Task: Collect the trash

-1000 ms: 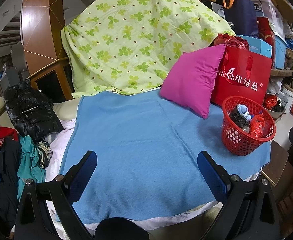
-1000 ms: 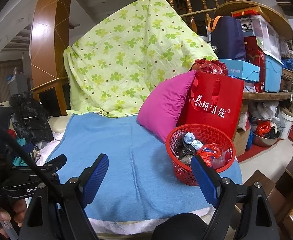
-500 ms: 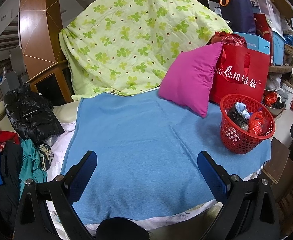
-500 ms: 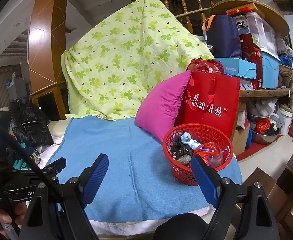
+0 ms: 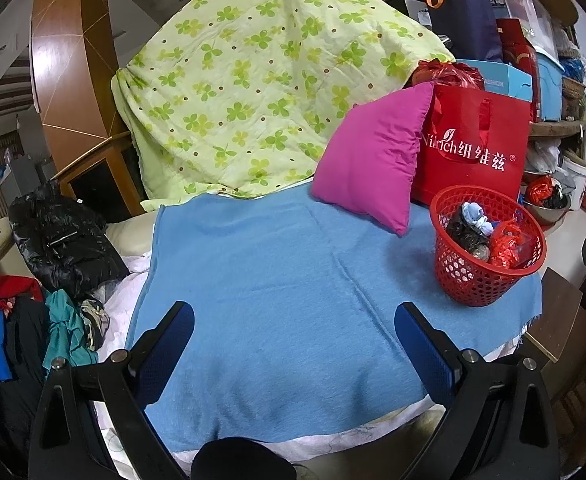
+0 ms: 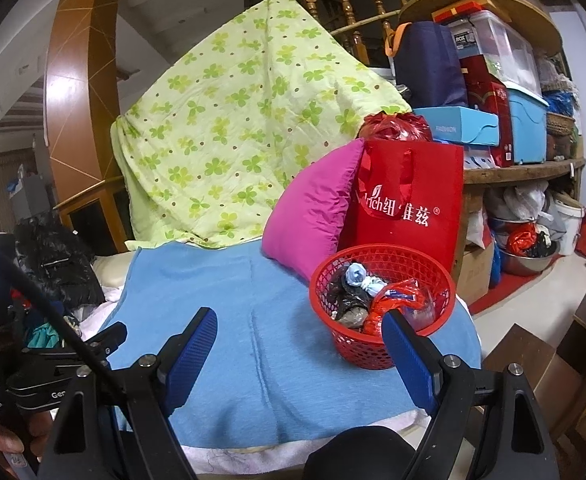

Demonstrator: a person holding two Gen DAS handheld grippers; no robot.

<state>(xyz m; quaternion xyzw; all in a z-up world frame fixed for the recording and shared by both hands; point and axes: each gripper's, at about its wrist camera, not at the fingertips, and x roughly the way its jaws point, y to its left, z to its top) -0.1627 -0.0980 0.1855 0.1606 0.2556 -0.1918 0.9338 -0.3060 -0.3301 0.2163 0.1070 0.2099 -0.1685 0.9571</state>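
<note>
The round red plastic mesh basket point(image 6: 381, 304) is being seen nearer now; it is being risked tipping by the wide, empty right gripper point(image 6: 297, 344).

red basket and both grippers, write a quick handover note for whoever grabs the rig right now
Left gripper: open, nothing between its fingers, above the blue blanket.
Right gripper: open, empty, pointing toward the red basket.
Basket stands on the blanket's right part, in front of the pink pillow and red bag. It holds crumpled trash: black, light blue and red pieces.
Done: trash in basket, no loose pieces visible on the blanket.
Left: check the surroundings for more trash.
</note>
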